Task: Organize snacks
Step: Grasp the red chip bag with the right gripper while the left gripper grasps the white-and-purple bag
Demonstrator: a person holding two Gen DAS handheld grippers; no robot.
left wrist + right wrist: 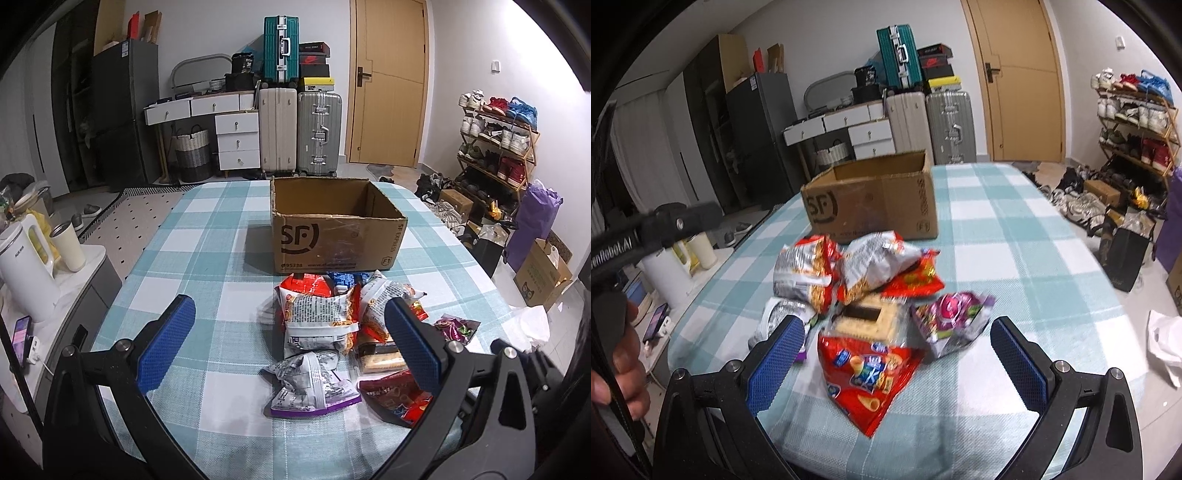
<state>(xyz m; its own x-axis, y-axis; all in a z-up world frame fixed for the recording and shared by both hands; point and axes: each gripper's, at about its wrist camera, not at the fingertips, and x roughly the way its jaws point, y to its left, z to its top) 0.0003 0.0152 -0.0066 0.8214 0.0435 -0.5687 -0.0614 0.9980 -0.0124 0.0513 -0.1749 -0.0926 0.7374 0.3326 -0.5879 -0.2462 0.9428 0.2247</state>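
- My left gripper (288,332) hangs over the near end of the table (207,236), its blue pads spread wide and holding nothing.
- Between those pads I see the snack pile (332,325): a silver-and-red bag (319,314) at the middle, a silver bag with a purple edge (314,387) nearer me, a red bag (397,400) by the right pad.
- The box (334,229) (open top, SF mark on its front) stands upright just behind the pile; I see nothing inside it from the left view.
- My right gripper (895,354) is also spread wide and bare, low over the table's near edge.
- In the right view the red chip bag (868,380) lies flat between the pads, touching neither.
- Just behind it sits a clear cracker pack (866,321), and beside that a purple pack (951,321).
- Two silver bags (846,266) (a little blurred) lie further back, near the box (871,203).
- A white plastic bag (1165,343) lies well off to the right.
- A kettle (22,273) and a cup (68,245) stand on a side cabinet at the left.
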